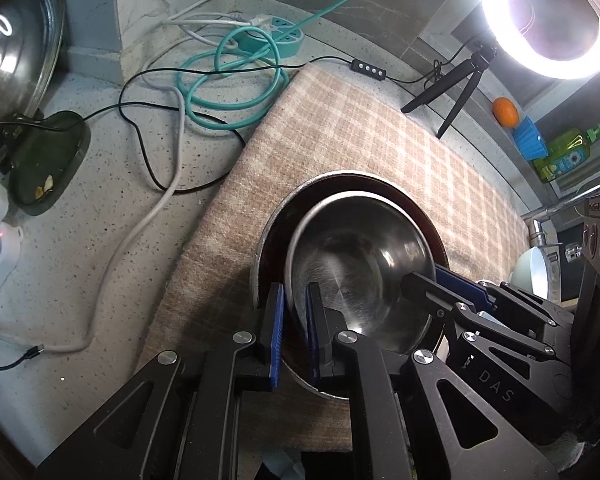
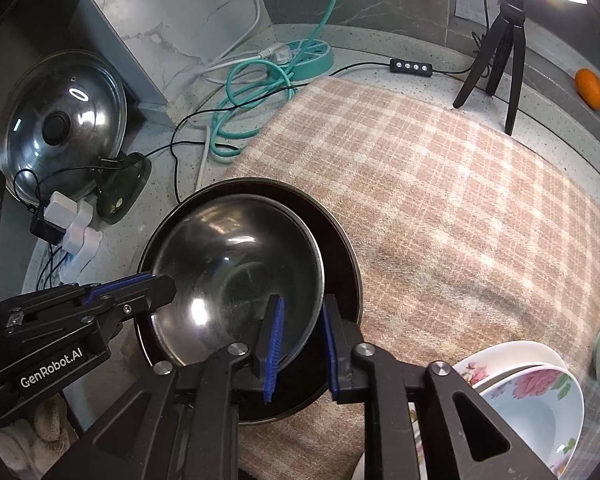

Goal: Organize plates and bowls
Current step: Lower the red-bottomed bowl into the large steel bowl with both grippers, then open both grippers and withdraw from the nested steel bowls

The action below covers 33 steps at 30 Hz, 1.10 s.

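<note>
A steel bowl [image 1: 360,268] sits inside a wider dark steel plate [image 1: 272,232] on a checked cloth [image 1: 380,128]. My left gripper [image 1: 294,332] straddles the bowl's near-left rim, one blue pad inside and one outside, closed on it. My right gripper [image 2: 300,344] grips the bowl [image 2: 236,264] at its opposite rim, pads on each side of the wall. Each gripper shows in the other's view, the right [image 1: 444,280] and the left [image 2: 156,284]. The dark plate [image 2: 340,240] lies under the bowl. Floral bowls [image 2: 532,392] are stacked at bottom right.
Teal and white cables and a power strip [image 1: 276,36] lie on the speckled counter behind the cloth. A glass pot lid [image 2: 60,132] leans at left. A ring light on a tripod [image 1: 460,84], an orange [image 1: 506,112] and a pale green bowl [image 1: 534,268] are at right.
</note>
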Each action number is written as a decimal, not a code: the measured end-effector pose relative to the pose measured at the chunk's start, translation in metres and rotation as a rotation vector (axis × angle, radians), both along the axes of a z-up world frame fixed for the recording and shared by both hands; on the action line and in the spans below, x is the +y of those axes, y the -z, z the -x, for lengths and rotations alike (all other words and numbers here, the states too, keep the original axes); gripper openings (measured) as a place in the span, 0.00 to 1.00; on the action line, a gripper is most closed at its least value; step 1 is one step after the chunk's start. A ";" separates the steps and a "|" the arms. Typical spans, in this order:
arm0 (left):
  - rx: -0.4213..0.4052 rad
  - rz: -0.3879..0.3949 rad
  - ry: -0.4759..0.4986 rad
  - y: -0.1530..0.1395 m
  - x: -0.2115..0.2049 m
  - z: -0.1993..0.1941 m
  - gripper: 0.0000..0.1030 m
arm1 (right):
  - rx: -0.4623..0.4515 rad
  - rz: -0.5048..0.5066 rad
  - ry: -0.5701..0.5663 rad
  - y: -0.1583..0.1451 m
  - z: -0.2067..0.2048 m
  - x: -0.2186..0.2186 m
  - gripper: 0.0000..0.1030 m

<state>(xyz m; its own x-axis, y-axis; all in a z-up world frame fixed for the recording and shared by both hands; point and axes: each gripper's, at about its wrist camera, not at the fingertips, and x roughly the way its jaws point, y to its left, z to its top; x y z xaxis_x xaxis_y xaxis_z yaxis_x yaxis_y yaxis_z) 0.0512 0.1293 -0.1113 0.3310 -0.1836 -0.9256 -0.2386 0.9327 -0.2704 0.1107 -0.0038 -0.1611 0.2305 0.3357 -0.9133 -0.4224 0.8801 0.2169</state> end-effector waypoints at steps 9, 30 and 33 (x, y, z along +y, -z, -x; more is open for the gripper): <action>-0.001 0.003 0.000 -0.001 0.001 -0.001 0.10 | -0.014 -0.002 -0.001 -0.004 0.001 -0.001 0.26; -0.097 -0.049 0.019 -0.036 -0.017 0.005 0.11 | -0.105 -0.066 0.072 -0.035 0.009 -0.039 0.26; -0.116 -0.064 0.023 -0.042 -0.023 0.005 0.11 | -0.117 -0.101 0.110 -0.038 0.010 -0.053 0.34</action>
